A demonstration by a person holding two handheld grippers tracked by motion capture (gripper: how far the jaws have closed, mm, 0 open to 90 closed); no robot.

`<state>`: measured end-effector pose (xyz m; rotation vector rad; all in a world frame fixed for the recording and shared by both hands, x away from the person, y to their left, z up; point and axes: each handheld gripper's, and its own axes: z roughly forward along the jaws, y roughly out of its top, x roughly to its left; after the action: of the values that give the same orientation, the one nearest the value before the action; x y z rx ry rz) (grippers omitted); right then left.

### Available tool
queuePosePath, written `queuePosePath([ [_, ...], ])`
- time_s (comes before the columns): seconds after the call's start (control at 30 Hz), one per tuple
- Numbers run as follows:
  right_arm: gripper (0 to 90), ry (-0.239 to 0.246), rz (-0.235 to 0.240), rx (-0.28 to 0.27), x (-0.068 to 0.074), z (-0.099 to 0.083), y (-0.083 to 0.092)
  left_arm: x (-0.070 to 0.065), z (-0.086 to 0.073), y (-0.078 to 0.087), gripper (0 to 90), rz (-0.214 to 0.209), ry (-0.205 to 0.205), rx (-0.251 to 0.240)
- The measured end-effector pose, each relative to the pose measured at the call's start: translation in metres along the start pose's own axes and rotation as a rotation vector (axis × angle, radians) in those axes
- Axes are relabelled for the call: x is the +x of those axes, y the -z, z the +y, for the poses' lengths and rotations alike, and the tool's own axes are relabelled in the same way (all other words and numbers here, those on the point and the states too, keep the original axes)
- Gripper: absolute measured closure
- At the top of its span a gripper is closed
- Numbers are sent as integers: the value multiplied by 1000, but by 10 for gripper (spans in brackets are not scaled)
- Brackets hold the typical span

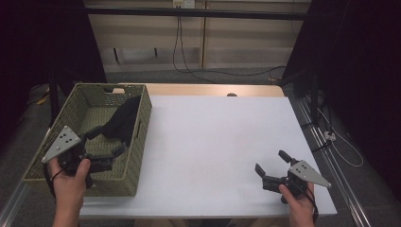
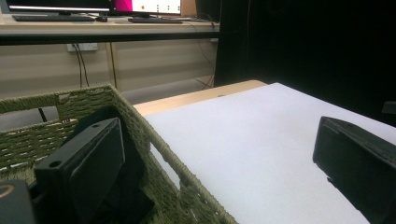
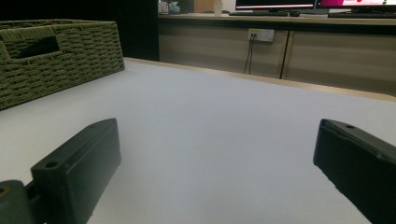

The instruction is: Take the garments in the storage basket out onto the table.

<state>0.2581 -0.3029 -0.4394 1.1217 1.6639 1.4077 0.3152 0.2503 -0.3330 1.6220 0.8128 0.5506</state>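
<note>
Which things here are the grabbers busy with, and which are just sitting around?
Part of the job:
- green woven basket
- black cloth lying inside the basket
- left gripper, open, over the basket
- right gripper, open, over the white table

Just lying about:
- cables on the floor behind the table
- monitors and keyboard on the far desk

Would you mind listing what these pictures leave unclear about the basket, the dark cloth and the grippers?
- Dark cloth, high view: too dark to tell what garment it is; its lower end lies behind the open left gripper.
- Woven basket, left gripper view: its floor is hidden by the wall and a jaw.
- Small dark thing at the table's far edge, high view: too small to identify.
- Right gripper: open, nothing between its jaws.
</note>
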Motion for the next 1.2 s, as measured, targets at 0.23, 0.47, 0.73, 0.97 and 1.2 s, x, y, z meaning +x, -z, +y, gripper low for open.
queuePosePath([
  [0.23,0,13,2,-4,1,1,-1,1,1,1,20,4,5,-2],
  [0.47,0,17,6,-3,1,1,-1,2,3,-2,20,6,2,5],
  [0.73,0,20,9,-1,0,0,-2,13,14,-10,19,22,-14,28],
  [0.97,0,16,12,-6,-1,0,-2,30,20,-19,21,53,-13,80],
  [1.2,0,14,22,-9,1,1,-3,53,18,-32,22,85,24,149],
])
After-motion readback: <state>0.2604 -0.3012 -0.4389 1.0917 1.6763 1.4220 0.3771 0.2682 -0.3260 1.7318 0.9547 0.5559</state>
